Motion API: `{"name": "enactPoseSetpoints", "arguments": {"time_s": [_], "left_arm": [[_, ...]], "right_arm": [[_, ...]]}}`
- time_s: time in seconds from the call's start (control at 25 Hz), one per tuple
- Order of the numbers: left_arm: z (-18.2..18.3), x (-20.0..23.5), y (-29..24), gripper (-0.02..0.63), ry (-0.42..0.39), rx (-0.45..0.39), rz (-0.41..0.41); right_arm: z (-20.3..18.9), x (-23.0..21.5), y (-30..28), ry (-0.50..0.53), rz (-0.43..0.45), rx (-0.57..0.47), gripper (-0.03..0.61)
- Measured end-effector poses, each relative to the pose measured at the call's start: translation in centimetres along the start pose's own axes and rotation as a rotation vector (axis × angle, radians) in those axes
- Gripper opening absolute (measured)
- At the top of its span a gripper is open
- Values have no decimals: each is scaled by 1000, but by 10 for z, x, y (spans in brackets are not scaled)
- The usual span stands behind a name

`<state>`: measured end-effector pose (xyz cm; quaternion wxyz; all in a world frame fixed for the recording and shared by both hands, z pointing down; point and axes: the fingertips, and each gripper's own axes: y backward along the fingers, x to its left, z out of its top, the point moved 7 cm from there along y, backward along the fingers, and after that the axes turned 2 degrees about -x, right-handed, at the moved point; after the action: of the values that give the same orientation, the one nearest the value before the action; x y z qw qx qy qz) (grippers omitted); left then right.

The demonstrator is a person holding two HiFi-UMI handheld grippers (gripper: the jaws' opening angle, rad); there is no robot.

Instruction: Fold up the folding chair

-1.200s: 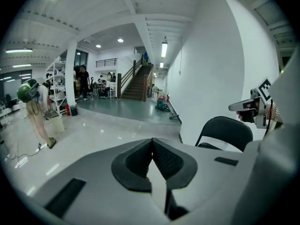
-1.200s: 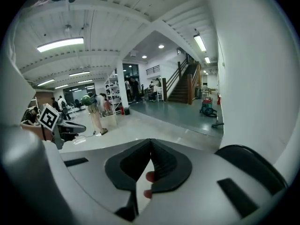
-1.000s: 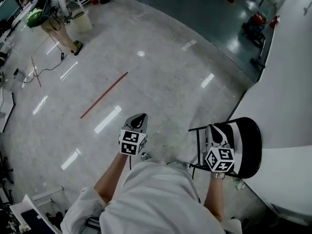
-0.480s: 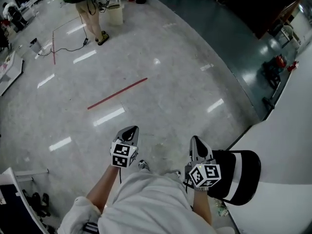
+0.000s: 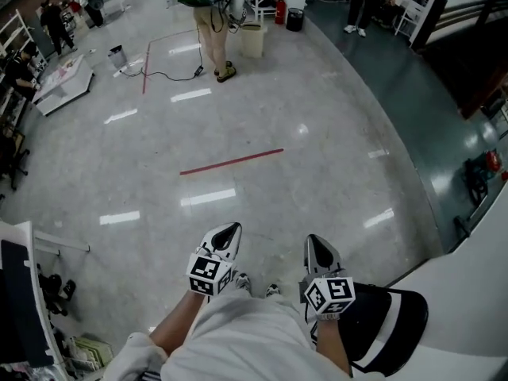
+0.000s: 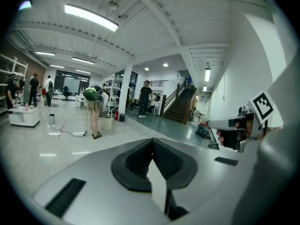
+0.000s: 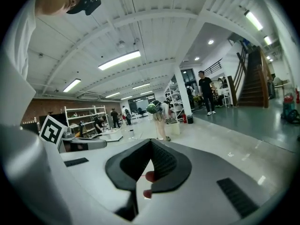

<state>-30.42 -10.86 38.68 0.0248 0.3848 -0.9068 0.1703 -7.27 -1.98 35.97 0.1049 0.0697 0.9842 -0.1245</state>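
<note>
Between the fingers (image 6: 136, 161) of the left gripper (image 6: 152, 146) nothing is held: they are pressed flat together, and only open hall is seen past them. It's the same on the right gripper (image 7: 150, 146), whose fingers are closed on each other with nothing pinched.

Both grippers are carried side by side, low in front of the body, and are pointed out over the shiny floor (image 5: 262, 117) toward the red line (image 5: 232, 161).

And here is the change. A second ago the right gripper was held directly in front of the black-and-white seat. Now the folding chair (image 5: 389, 332) has been left at the lower right, beside and behind the right wrist, against the white surface (image 5: 476, 284). The view has been swung round as well: the person with the green backpack (image 5: 210, 14), earlier at the far upper left, is now placed near top centre.

By that reading the chair is being turned away from, and it is not touched. Whether it is already folded cannot be told, since only part of the seat is shown. If it is still open, a turn back and spread fingers would be called for.
</note>
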Motion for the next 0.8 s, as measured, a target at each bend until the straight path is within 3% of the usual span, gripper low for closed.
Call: {"name": "enactPoseSetpoints", "arguments": {"time_s": [0.2,0.64,0.8], "left_arm": [[4,-18,32,11,6,-8,136],[-9,-71,75,11,31,-40,340],[-30,-75,104,11,126,-27,449]], "right_arm": [[1,8,6,21,126,12,5],[-6,-5,15,44,315,51,5],[-11,5,12,62,407,70,5]]}}
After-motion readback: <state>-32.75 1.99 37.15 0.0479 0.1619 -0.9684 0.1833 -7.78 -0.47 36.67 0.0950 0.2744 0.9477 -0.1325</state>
